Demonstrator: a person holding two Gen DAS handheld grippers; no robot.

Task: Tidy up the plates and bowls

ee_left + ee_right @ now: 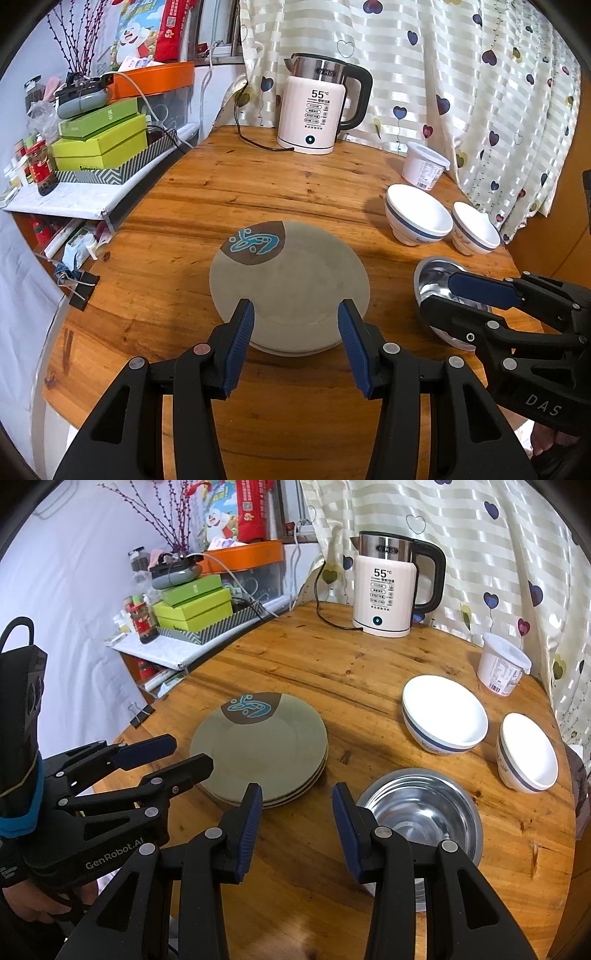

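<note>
Table: round wooden top point(295, 657), with a heart-print curtain point(498, 554) behind it and a cluttered shelf point(155, 653) at its far left edge.
Plates: a stack of green plates point(291, 288) lies flat mid-table, a brown patch with a blue mark on its far rim; it sits just ahead of the left gripper and ahead-left of the right gripper.
Left gripper: left gripper point(295, 332) has its blue-padded jaws apart, with nothing between them; the tips frame the stack's near edge, and whether they touch it is unclear.
Right gripper: right gripper point(297, 812) has its jaws apart and empty, above bare wood between the plates and the steel bowl.
Steel bowl: steel bowl point(421, 812) stands upright, just right of the right gripper's right finger.
White bowls: big bowl point(443, 716) and small bowl point(528, 753) stand side by side, ahead-right of the right gripper, beyond the steel bowl.
Tub: white lidded tub point(502, 664) is further back, near the curtain.
Kettle: kettle point(388, 590) stands at the far edge, its display showing 55.
</note>
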